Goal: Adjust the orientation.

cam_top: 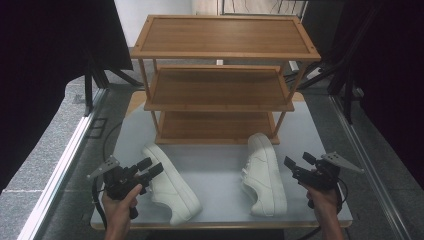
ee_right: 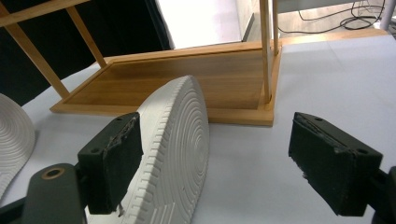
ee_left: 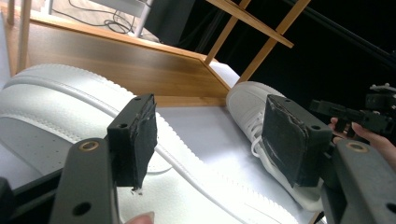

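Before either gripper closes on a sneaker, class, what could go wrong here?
1. Both white sneakers, the left sneaker and the right sneaker, lie tipped on their sides, so jaws closing on one may slip off its curved sole.
2. The right sneaker rests close to the wooden rack; lifting it carelessly might knock the rack's lowest shelf.

A three-tier wooden shoe rack stood at the far end of the pale grey tabletop. Behind the rack, black cables lay on the floor.
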Motion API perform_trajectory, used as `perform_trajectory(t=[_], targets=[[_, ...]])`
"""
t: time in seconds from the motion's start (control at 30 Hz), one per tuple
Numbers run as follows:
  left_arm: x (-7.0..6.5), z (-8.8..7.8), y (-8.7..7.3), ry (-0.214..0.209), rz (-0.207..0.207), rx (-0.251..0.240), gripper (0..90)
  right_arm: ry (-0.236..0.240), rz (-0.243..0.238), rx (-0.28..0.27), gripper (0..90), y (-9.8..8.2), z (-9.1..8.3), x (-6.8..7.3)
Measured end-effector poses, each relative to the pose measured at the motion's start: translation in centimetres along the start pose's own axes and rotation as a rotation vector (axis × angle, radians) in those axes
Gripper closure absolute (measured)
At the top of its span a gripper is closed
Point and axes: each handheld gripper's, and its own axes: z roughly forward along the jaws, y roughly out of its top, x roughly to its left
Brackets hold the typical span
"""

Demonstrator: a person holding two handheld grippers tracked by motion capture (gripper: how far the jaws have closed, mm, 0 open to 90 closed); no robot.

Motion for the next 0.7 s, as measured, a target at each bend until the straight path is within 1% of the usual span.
perform_trajectory(t=[0.07, 0.17, 0.3, 0.33, 0.37, 0.4, 0.43, 0.5, 0.53, 0.6, 0.7], targets=[[0.0, 0.1, 0.0, 0.001, -0.003, 0.0, 35.7, 0.001, 0.008, -0.004, 18.0, -0.1, -0.2, -0.2], [0.0, 0.6, -0.2, -0.011, -0.005, 0.022, 35.6, 0.005, 0.028, -0.008, 19.2, -0.3, -0.7, -0.5], [-0.2, 0.8, -0.2, -0.018, -0.002, 0.032, 35.7, -0.001, 0.029, -0.013, 19.9, -0.7, -1.1, -0.4], [-0.3, 0.9, -0.1, -0.028, -0.001, 0.036, 35.7, -0.007, 0.023, -0.007, 20.8, -1.1, -1.4, -0.2], [-0.3, 0.9, -0.1, -0.028, -0.001, 0.036, 35.8, -0.007, 0.023, -0.007, 20.8, -1.1, -1.4, -0.2], [-0.5, 0.9, -0.3, -0.028, 0.005, 0.041, 35.8, -0.013, 0.012, 0.009, 21.0, -1.6, -1.5, 0.0], [-0.5, 0.9, -0.4, -0.028, 0.006, 0.048, 35.8, -0.014, 0.015, 0.009, 21.2, -1.7, -1.6, 0.1], [-0.5, 0.9, -0.5, -0.028, 0.004, 0.052, 35.8, -0.011, 0.016, 0.005, 21.6, -1.8, -1.7, 0.2], [-0.6, 1.0, -0.6, -0.027, 0.003, 0.053, 35.9, 0.004, 0.0, 0.001, 22.4, -1.8, -1.9, 0.5], [-0.8, 1.1, -0.6, -0.024, 0.012, 0.064, 35.9, 0.01, -0.014, 0.005, 22.8, -1.8, -1.9, 0.7], [-1.0, 1.2, -0.5, -0.019, 0.017, 0.069, 36.1, 0.018, -0.016, 0.006, 23.7, -1.7, -1.8, 0.7]])
